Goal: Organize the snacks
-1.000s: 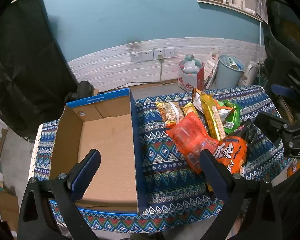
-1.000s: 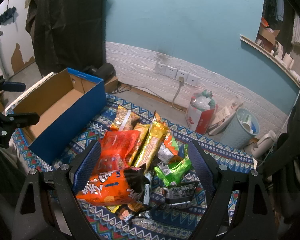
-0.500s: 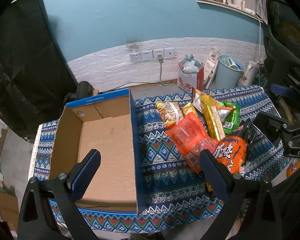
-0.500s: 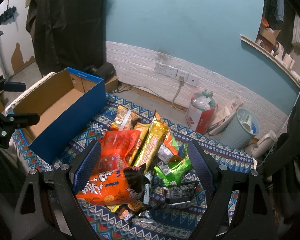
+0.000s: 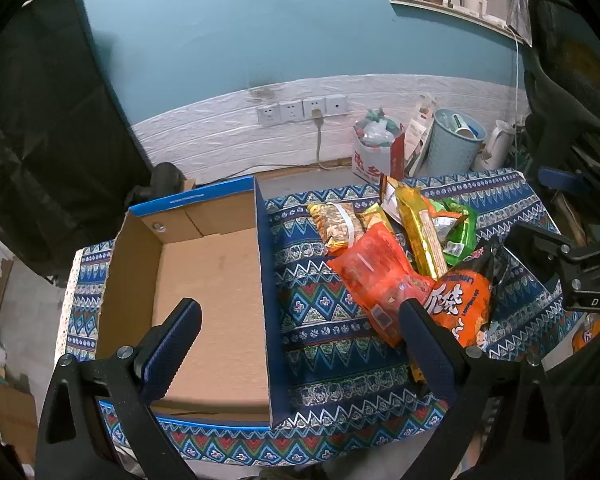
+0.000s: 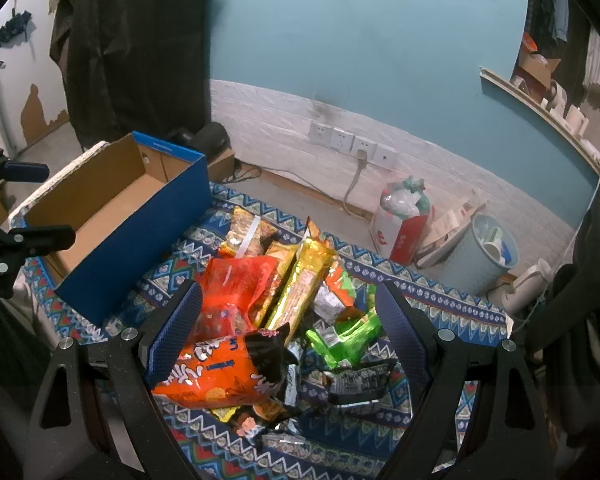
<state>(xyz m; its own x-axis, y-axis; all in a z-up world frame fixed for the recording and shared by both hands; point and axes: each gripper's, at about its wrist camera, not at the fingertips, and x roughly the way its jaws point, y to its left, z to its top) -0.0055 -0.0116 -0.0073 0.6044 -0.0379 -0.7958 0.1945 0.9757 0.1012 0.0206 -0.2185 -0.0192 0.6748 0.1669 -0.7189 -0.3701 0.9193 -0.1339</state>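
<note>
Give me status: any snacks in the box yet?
Done: nothing; the blue cardboard box is empty. In hand: nothing; left gripper and right gripper are both open. Left: the whole snack pile lies on the patterned cloth.

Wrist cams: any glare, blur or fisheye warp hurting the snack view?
Left wrist: sharp, no motion blur; fisheye bows the wall strip; corners vignetted black; box evenly lit. Right wrist: sharp; small glare patches on the gold pack and green pack; dim room edges; snacks legible.

Lower snack packets [image 6: 260, 416] lie half-buried (labels unreadable).
</note>
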